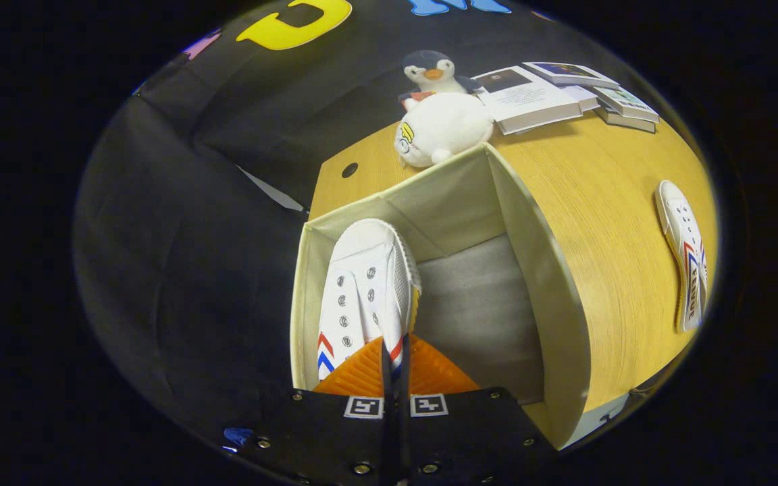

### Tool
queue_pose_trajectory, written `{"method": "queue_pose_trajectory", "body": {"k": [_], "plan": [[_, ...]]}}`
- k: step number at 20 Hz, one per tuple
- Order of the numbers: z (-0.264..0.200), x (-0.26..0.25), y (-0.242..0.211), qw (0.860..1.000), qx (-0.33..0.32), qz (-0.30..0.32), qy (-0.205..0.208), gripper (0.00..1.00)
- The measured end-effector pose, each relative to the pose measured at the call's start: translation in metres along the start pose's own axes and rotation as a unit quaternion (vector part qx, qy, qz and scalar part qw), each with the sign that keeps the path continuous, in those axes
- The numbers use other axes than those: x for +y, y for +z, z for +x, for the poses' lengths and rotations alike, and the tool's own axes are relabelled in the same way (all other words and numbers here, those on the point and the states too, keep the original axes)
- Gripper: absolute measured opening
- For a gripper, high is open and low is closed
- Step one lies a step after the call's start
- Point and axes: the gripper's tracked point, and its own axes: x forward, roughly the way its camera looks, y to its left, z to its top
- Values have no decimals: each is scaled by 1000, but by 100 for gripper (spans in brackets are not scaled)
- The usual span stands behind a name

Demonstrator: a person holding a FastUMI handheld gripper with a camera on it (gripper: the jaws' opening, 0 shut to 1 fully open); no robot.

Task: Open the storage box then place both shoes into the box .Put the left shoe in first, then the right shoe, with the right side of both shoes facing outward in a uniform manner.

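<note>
Holding a shoe [369, 283] by its heel end, my hand-held gripper [396, 368] has both fingers [360, 374] pressed together on the collar, almost no gap between them; the shoe hangs inside the box [558, 304], toe pointing away from me, close along the box's left wall; I see its white upper, eyelets without laces, and red and blue chevron stripes on the side near the fingers; whether its sole touches the box floor I cannot tell. The box stands open on the table [605, 202], its grey floor bare to the right of the shoe. The second shoe [686, 256] lies on the table well apart to the right of the box, on its side; there is lettering along its side, too distorted for me to read. Beyond the box's far corner sits a white plush [443, 128], touching or just beside the rim; behind it a penguin toy [433, 73]; right of them books [564, 94] lie spread, their print too small to read. The markers on the gripper body carry patterns, no readable words.
</note>
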Motion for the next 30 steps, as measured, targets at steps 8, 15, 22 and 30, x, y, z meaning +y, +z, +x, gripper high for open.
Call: {"method": "queue_pose_trajectory", "body": {"k": [8,15,22,30], "plan": [[11,10,-10,999,14,-4,35,20],[-40,10,2,996,-24,-72,56,98],[-107,-15,38,986,-97,-123,50,98],[-157,-104,62,986,-126,-107,9,98]]}}
